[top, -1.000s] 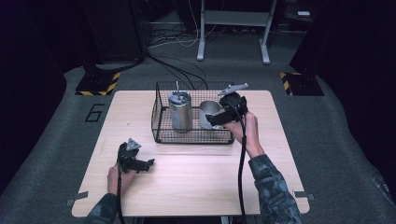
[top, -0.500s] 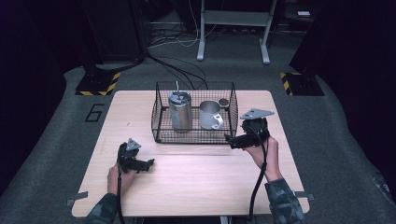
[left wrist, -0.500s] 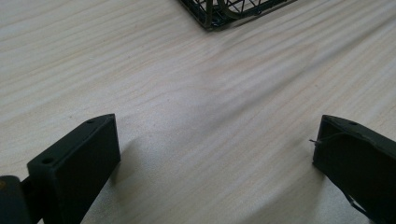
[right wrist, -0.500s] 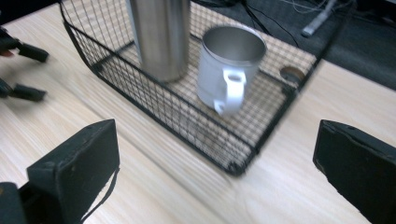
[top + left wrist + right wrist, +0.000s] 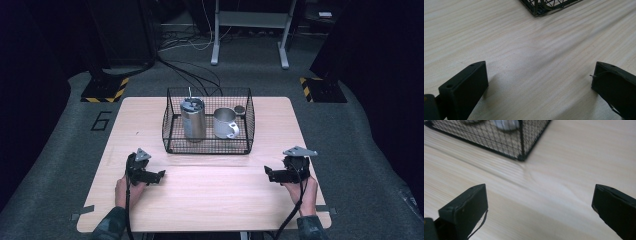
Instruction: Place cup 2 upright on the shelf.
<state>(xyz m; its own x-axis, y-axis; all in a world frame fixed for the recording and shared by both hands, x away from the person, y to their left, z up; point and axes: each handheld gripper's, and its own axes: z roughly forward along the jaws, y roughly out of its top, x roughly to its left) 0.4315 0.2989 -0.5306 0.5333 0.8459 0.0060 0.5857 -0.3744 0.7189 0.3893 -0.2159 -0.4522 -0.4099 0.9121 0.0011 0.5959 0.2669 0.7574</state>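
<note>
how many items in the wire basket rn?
3 in the wire basket: tall metal canister at left, metal mug right of it, small dark round object in the far right corner. Anything behind the canister would be hidden.

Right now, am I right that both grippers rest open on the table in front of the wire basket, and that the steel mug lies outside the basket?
Not quite: the steel mug stands inside the wire basket, beside the tall canister, as the high view shows. The left gripper and right gripper do rest open on the table.

The small dark thing (image 5: pixel 240 109) behind the mug (image 5: pixel 225 123) is too small to identify; both gripper views crop the basket (image 5: pixel 520 145)
</note>
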